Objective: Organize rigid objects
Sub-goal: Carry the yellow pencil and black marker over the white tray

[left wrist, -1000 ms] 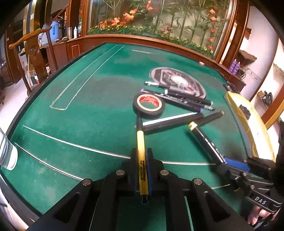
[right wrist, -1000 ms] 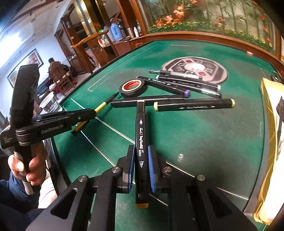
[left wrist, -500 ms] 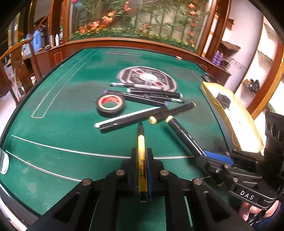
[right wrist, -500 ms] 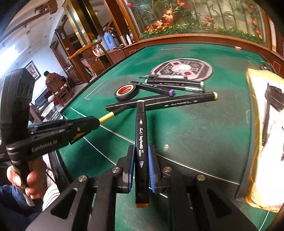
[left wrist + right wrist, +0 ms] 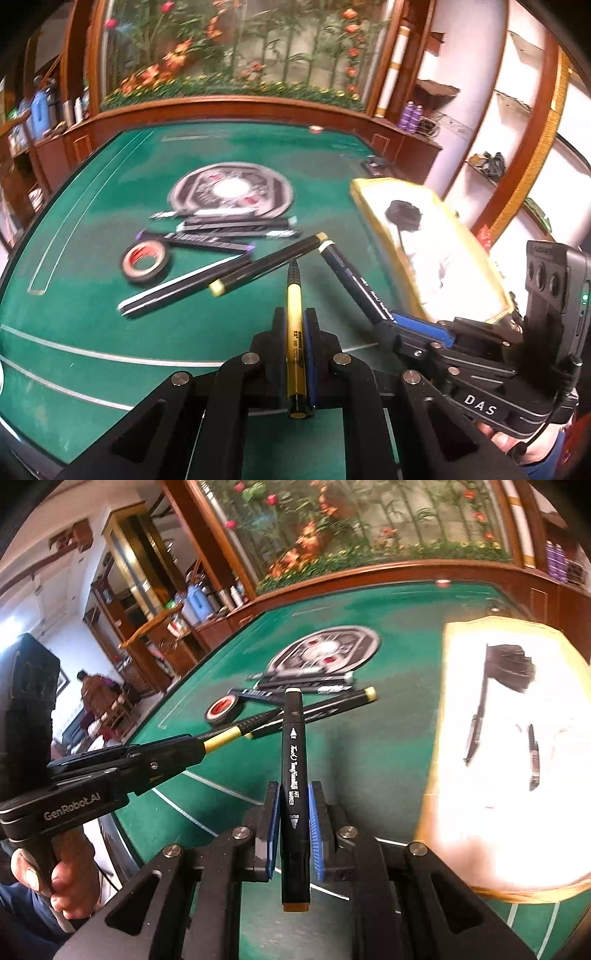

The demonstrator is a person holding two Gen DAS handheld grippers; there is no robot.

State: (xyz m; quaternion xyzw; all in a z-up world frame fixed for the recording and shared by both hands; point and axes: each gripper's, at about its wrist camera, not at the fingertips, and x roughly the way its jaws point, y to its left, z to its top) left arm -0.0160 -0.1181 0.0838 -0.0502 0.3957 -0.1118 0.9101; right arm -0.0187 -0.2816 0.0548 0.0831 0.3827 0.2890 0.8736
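Note:
My left gripper (image 5: pixel 294 325) is shut on a yellow pen (image 5: pixel 294 314) with a black tip, held above the green table. My right gripper (image 5: pixel 293 808) is shut on a black art marker (image 5: pixel 293 768) pointing forward; the marker also shows in the left wrist view (image 5: pixel 351 280). On the felt lie several black markers (image 5: pixel 236 229), a long marker with a yellow cap (image 5: pixel 269 266) and a roll of black tape (image 5: pixel 146 261). A yellow-rimmed white tray (image 5: pixel 513 738) at the right holds a black clip (image 5: pixel 511 666) and two pens (image 5: pixel 533 760).
A round grey emblem (image 5: pixel 231 188) marks the table's middle. A wooden rail (image 5: pixel 221 107) runs round the far edge, with plants behind glass beyond it. The tray also shows in the left wrist view (image 5: pixel 436 258). A person sits far left (image 5: pixel 94 694).
Both grippers have swung to the right with their pens; the tray now fills more of both views. The grips have not changed.

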